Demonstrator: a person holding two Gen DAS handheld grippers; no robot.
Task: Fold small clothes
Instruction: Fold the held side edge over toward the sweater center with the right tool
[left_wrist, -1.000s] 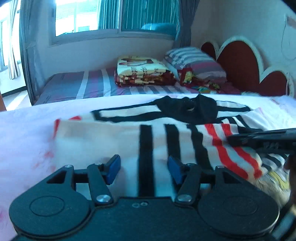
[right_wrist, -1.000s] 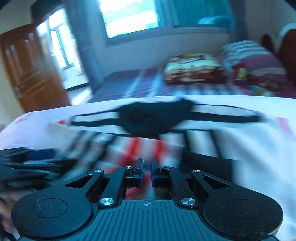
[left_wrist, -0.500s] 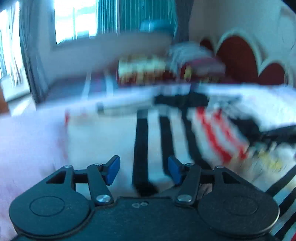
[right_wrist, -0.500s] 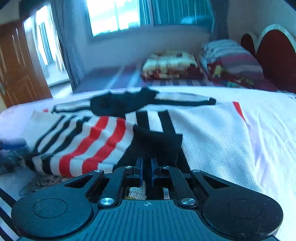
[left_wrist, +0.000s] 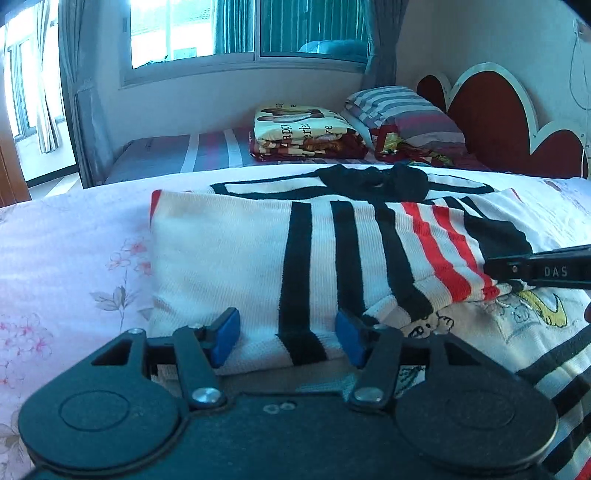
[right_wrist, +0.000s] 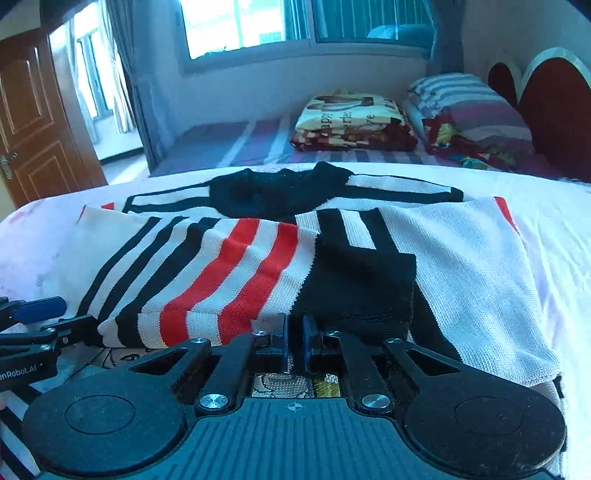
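Observation:
A small white sweater (left_wrist: 229, 258) with black and red stripes lies on the bed, its sleeves folded in across the body. It also shows in the right wrist view (right_wrist: 472, 266). My left gripper (left_wrist: 287, 341) is open, its blue pads on either side of the folded left sleeve's end, low over the cloth. My right gripper (right_wrist: 294, 343) has its pads nearly together, with a narrow gap, right at the black cuff (right_wrist: 354, 291) of the folded right sleeve; I cannot tell whether cloth is pinched. It also reaches in from the right in the left wrist view (left_wrist: 535, 269).
The sweater rests on a pink floral sheet (left_wrist: 66, 266). Behind is a striped bed with a folded blanket (left_wrist: 306, 133) and a pillow (left_wrist: 402, 110). A red headboard (left_wrist: 491, 110) is at the right, a wooden door (right_wrist: 33, 122) at the left.
My right gripper carried the red-striped sleeve across the body and came down low at the cuff. My left gripper shifted briefly, then settled again with its pads open.

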